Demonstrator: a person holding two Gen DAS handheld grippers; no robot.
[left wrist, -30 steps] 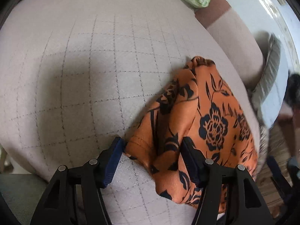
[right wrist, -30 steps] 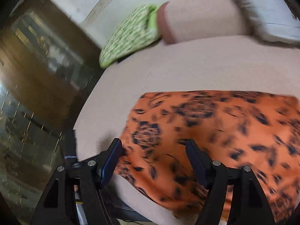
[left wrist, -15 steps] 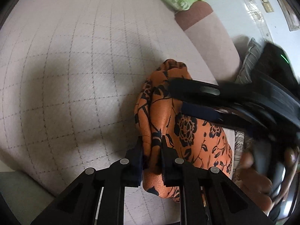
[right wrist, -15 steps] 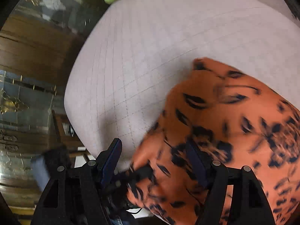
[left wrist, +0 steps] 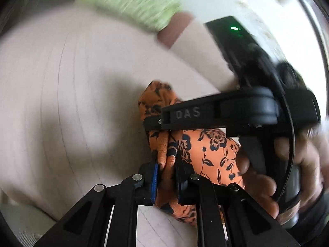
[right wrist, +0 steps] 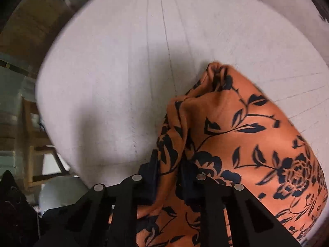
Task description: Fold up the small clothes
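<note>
I see a pale beige cushioned seat with a thin dark grid pattern (left wrist: 78, 94) filling most of both wrist views; it reads as a sofa or ottoman top. At its far edge lies one bright green patterned cushion (left wrist: 131, 4), blurred, beside a brown-and-beige padded armrest (left wrist: 181, 35). Off the seat's left edge, my right wrist view shows dim brown wooden furniture (right wrist: 30, 24), too blurred to make out.

I count one garment, two grippers, one cushion and one visible hand.

The garment is a small piece of orange cloth printed with black roses and leaves (right wrist: 246, 135). It lies bunched on the seat, gathered into a raised ridge with a knotted-looking tip pointing away from me.

My left gripper (left wrist: 166, 177) has its blue-padded fingers (left wrist: 154, 177) drawn close together, pinching a vertical fold of the orange cloth near its closer end. My right gripper (right wrist: 167, 175) is likewise nearly closed, clamped on a fold of the same cloth. In the left wrist view the right gripper's black body crosses above the garment, held by the person's bare right hand (left wrist: 287, 170).
</note>
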